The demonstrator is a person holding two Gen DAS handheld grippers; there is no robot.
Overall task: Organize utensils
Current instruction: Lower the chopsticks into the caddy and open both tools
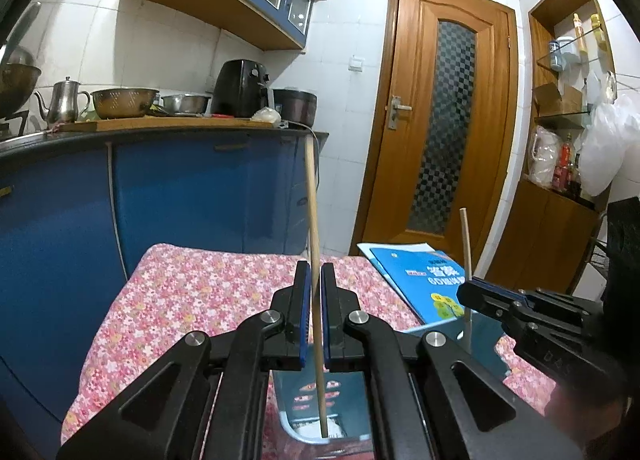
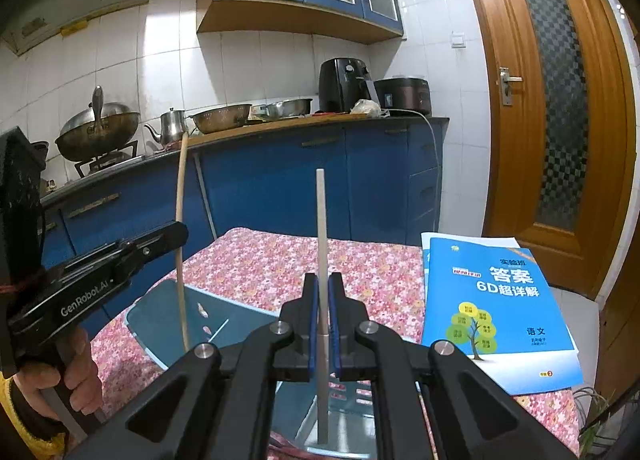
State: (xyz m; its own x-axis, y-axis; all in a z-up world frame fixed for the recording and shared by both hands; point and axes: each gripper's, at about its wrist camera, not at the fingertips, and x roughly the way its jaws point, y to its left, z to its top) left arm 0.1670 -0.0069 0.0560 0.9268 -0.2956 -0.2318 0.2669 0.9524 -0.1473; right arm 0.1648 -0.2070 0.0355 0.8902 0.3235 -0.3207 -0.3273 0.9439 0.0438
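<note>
My left gripper (image 1: 315,272) is shut on a long wooden chopstick (image 1: 311,196) held upright, its lower tip resting in a blue tray (image 1: 316,416) on the flowered tablecloth. My right gripper (image 2: 323,282) is shut on a second chopstick (image 2: 321,220), also upright with its tip down in the same tray (image 2: 240,318). In the left wrist view the right gripper (image 1: 474,286) and its chopstick (image 1: 465,244) show at the right. In the right wrist view the left gripper (image 2: 178,236) and its chopstick (image 2: 181,196) show at the left.
A blue workbook (image 2: 500,304) lies on the table's right side. The flowered tablecloth (image 2: 272,256) covers the table. Blue kitchen cabinets (image 2: 280,180) with pots and an air fryer (image 2: 344,84) stand behind. A wooden door (image 2: 560,100) is at the right.
</note>
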